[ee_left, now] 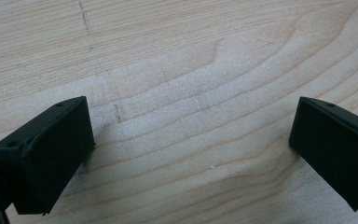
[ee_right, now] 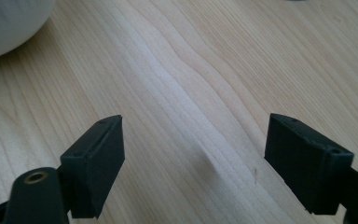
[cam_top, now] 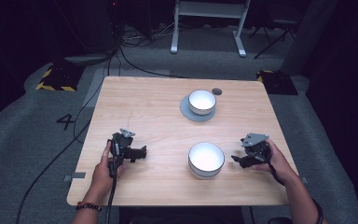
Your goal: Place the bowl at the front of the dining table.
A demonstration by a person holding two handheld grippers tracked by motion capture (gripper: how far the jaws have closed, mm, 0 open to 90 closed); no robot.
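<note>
Both tools are resting spread and empty on the pale wooden counter (cam_top: 144,102). The round white ceramic bowl (cam_top: 206,159) is sitting near the front edge, just beside the right tool (cam_top: 236,159), with the left tool (cam_top: 144,152) farther away.

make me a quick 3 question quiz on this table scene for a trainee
1. True or false: the far bowl sits on a grey saucer.
2. Which gripper is closer to the near bowl? A) left gripper B) right gripper
3. What lies between the jaws of each gripper in its own gripper view?

Key:
1. True; the saucer's rim shows around the bowl's base.
2. B; the right gripper's tips point at the bowl from just beside it, without touching.
3. Only the bare wooden table; both grippers stand open and hold nothing.
</note>
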